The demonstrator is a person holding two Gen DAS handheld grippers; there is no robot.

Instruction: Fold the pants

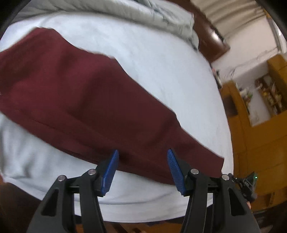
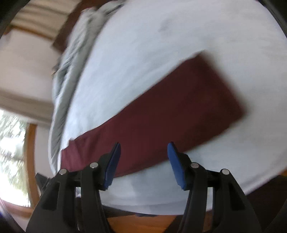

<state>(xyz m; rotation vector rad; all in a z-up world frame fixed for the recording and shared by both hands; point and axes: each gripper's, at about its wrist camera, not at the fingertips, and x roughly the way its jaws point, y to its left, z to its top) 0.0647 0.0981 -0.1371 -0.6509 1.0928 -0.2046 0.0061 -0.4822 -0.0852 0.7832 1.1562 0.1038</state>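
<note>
Dark maroon soft-fabric pants [image 1: 86,100] lie flat on pale blue bed sheet [image 1: 161,59], folded lengthwise into one long band running diagonally across bed. Surface mostly smooth, long seam line along one edge. Squared end [image 2: 215,89] shows in right wrist view; motion blur hides finer detail.

Bed [image 1: 161,75] w/ pale sheet: maroon pants [image 1: 80,100] flat, grey duvet [image 1: 125,16] bunched.

We note a bed [image 1: 161,59] under a pale blue sheet with a grey quilt [image 1: 125,10] bunched along its far side, a dark wooden headboard [image 1: 213,41], white walls [image 1: 251,44], honey-coloured wooden shelving [image 1: 265,100] holding small items, and a bright wood-framed window [image 2: 12,157].
</note>
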